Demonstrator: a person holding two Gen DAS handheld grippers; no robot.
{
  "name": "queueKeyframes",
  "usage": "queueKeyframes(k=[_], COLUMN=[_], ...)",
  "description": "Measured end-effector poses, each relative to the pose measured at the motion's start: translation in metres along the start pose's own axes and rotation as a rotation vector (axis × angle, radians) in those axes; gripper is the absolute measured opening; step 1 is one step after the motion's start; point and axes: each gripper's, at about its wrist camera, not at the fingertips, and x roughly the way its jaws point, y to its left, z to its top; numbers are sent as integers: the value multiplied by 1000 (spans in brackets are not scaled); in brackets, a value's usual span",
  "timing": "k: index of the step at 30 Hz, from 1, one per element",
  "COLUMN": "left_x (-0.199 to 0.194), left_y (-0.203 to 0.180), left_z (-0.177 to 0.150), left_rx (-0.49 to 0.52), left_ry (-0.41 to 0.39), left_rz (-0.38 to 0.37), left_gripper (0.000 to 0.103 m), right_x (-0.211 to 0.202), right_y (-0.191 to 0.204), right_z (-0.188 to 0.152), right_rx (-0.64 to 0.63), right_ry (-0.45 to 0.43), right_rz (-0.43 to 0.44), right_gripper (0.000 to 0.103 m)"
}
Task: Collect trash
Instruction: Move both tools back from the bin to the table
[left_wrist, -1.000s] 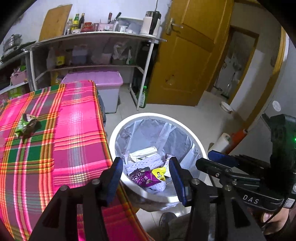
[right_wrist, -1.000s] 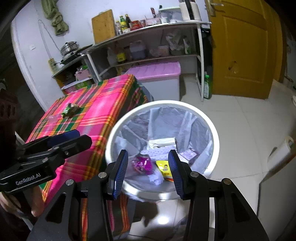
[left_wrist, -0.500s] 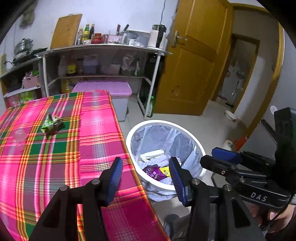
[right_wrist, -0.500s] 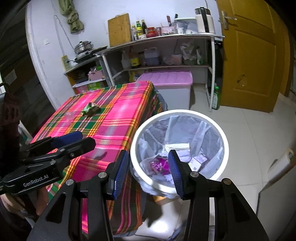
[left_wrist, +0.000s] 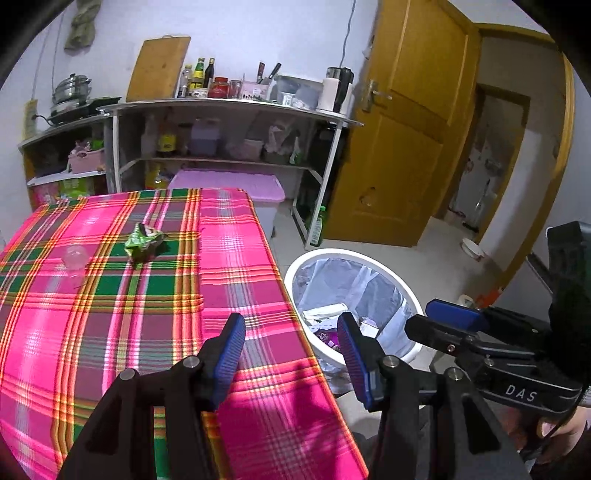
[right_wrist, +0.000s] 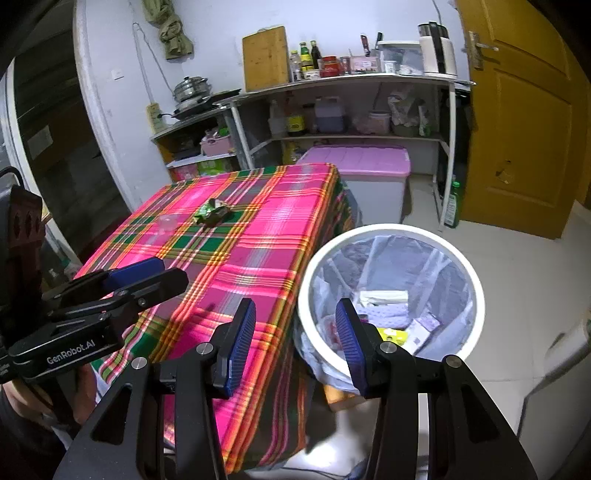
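Both grippers, left (left_wrist: 291, 347) and right (right_wrist: 295, 341), gape empty; bin (right_wrist: 391, 230) beside table for dropping the green wrapper (left_wrist: 144, 242).

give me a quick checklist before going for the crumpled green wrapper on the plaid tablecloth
1. Left gripper free of any load: ok, blue pads apart, nothing between them.
2. Right gripper free: ok, also open and holding nothing.
3. Crumpled green foil wrapper in plain sight: ok, it lies on the pink and green plaid tablecloth, nothing covering it.
4. Way to the wrapper unobstructed: not ok, a small clear plastic cup stands close beside it.
5. White round trash bin ready: ok, lined with a bag, room left inside.
6. Wrapper holds leftovers: cannot tell.
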Motion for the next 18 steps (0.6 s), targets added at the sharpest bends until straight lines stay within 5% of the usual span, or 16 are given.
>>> queueKeyframes(k=[18], left_x=[-16], left_y=[68], left_z=[-3], left_rx=[-69], left_ry=[-12], left_rz=[128], left_gripper=[52], right_x=[39], right_y=[36], right_z=[28], right_rx=[-85], right_ry=[21], right_rz=[107], right_gripper=[48])
